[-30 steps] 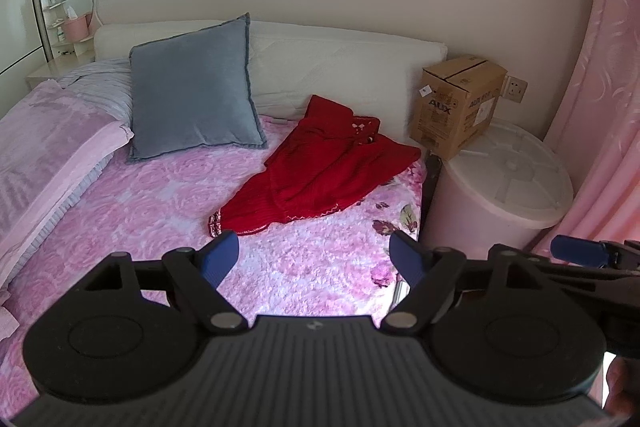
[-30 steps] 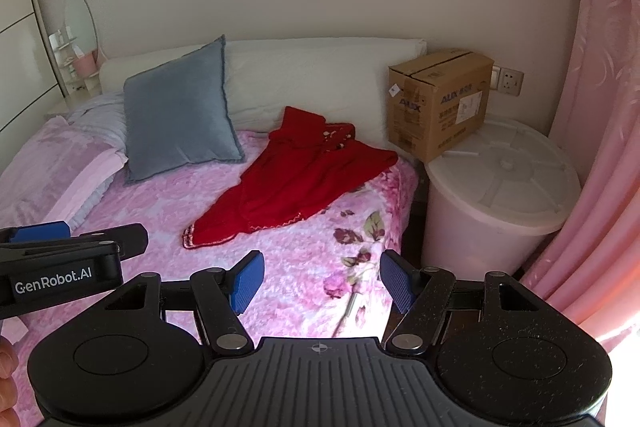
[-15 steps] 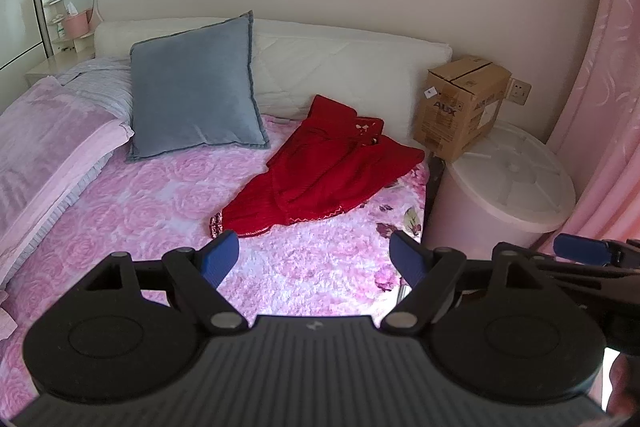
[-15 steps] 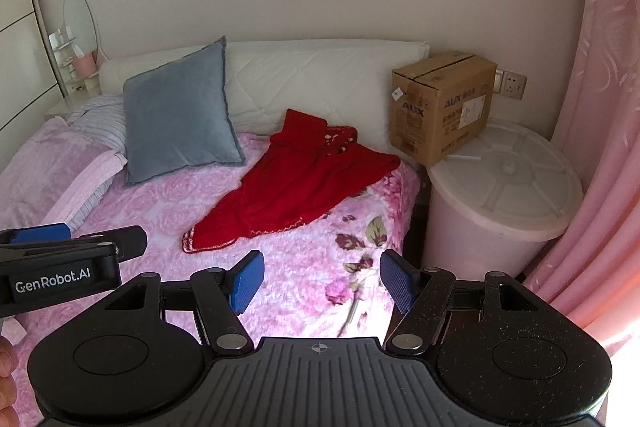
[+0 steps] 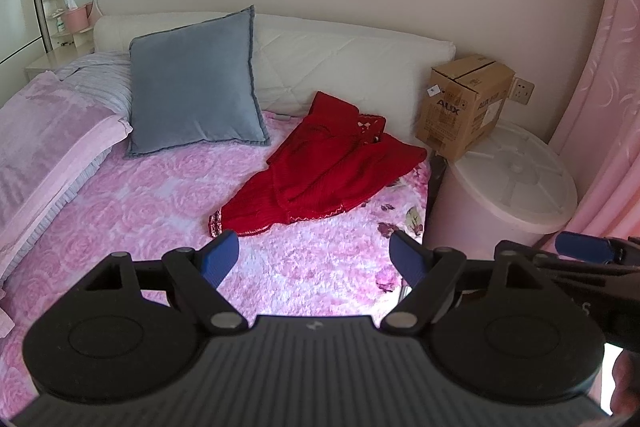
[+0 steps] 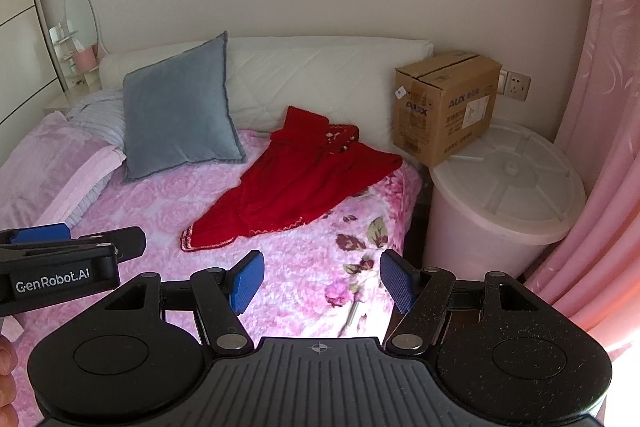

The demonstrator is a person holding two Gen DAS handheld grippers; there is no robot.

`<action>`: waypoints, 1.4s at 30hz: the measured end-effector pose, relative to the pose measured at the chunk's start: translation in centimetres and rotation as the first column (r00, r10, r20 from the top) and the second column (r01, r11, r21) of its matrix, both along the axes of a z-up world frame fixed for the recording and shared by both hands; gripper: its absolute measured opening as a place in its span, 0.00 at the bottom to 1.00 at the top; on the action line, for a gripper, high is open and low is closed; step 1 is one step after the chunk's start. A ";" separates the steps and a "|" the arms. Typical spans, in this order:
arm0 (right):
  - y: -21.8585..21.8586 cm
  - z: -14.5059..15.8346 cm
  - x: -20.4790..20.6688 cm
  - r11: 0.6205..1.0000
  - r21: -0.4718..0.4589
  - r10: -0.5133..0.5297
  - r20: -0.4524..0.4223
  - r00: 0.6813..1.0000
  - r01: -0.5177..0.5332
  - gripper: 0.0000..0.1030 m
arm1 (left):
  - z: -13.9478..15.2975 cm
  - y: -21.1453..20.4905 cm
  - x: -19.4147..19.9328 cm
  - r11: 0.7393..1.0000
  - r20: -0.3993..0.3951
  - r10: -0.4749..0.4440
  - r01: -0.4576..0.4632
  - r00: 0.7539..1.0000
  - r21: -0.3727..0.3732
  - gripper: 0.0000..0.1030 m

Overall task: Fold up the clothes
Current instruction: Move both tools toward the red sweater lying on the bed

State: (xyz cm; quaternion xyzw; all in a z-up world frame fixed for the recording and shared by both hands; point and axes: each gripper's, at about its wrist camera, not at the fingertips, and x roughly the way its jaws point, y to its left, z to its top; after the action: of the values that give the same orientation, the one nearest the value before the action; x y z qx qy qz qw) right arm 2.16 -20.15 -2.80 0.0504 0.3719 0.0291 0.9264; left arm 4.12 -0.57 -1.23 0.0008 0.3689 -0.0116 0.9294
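Observation:
A red knitted garment [image 5: 324, 167] lies crumpled on the pink floral bedspread [image 5: 160, 203], near the bed's right edge below the white headboard cushion. The same red garment [image 6: 296, 183] shows in the right wrist view. My left gripper [image 5: 314, 259] hangs open above the bedspread, short of the garment's hem, with nothing between its blue pads. My right gripper [image 6: 320, 281] is open too and empty, over the bed's near right part. Each gripper appears at the edge of the other's view.
A grey-blue cushion [image 5: 196, 87] leans on the headboard. Folded pink bedding [image 5: 44, 139] lies at the left. Right of the bed stands a pale round bin [image 5: 508, 187] bearing a cardboard box [image 5: 464, 107]. A pink curtain [image 6: 600, 147] hangs at far right.
The left wrist view has shifted slightly, so the garment and box sit a little further right and higher. Both grippers stay open and empty.

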 end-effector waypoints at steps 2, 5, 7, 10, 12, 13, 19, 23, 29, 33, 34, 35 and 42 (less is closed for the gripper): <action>0.1 0.0 0.1 1.000 -0.001 0.000 0.001 1.000 0.000 0.66 | 0.0 0.2 0.1 1.000 0.000 0.001 -0.001 1.000 -0.002 0.78; 0.4 -0.1 0.3 1.000 -0.001 0.003 0.000 1.000 -0.003 0.66 | -0.2 0.7 0.4 1.000 -0.005 0.010 -0.010 1.000 -0.002 0.78; 0.4 -0.1 0.5 1.000 0.000 0.009 0.001 1.000 -0.009 0.66 | -0.4 1.0 0.6 1.000 -0.013 0.018 -0.018 1.000 0.007 0.78; 0.3 -0.1 0.8 1.000 -0.010 0.020 0.014 1.000 -0.020 0.66 | -1.1 1.7 1.0 0.999 -0.035 0.039 -0.039 0.999 0.016 0.78; 0.0 -0.2 1.2 0.999 -0.022 0.023 0.026 0.999 -0.023 0.66 | -1.5 2.4 1.2 0.999 -0.051 0.051 -0.050 0.997 0.007 0.77; -0.2 -0.2 1.4 0.999 -0.029 0.023 0.031 0.999 -0.022 0.66 | -1.7 2.7 1.4 0.999 -0.056 0.054 -0.054 0.997 0.003 0.77; -1.4 -1.8 2.8 1.000 -0.017 0.016 -0.023 1.000 -0.016 0.66 | -2.6 3.5 2.3 0.999 -0.078 0.044 -0.044 0.996 -0.002 0.77; -1.7 -2.9 3.9 1.000 -0.004 0.025 -0.051 0.998 -0.025 0.66 | -3.5 3.5 3.2 0.999 -0.092 0.044 -0.045 0.995 -0.005 0.77; -2.1 -4.1 6.0 0.999 0.001 0.049 -0.051 0.997 -0.049 0.66 | -5.0 2.7 5.6 0.999 -0.105 0.049 -0.050 0.993 -0.006 0.76; -2.8 -5.3 8.0 0.998 -0.001 0.056 -0.056 0.997 -0.056 0.66 | -6.1 1.9 8.0 0.999 -0.121 0.037 -0.038 0.992 -0.007 0.75; -3.0 -5.6 8.7 0.998 -0.006 0.061 -0.057 0.996 -0.062 0.66 | -6.4 1.7 8.8 0.999 -0.129 0.033 -0.034 0.991 -0.005 0.75; -3.2 -5.9 9.5 0.997 -0.016 0.068 -0.064 0.996 -0.069 0.66 | -6.8 1.5 9.6 0.999 -0.138 0.031 -0.032 0.990 -0.003 0.75; -4.7 -8.5 15.8 0.988 -0.066 0.132 -0.117 0.984 -0.140 0.66 | -9.8 0.6 16.2 0.999 -0.197 0.007 -0.015 0.980 -0.039 0.74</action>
State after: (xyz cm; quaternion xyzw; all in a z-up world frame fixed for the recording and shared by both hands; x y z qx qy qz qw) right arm 17.96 -24.88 -11.26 -0.0081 0.4267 0.0755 0.9012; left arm 20.27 0.06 -11.06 -0.0213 0.4589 -0.0140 0.8881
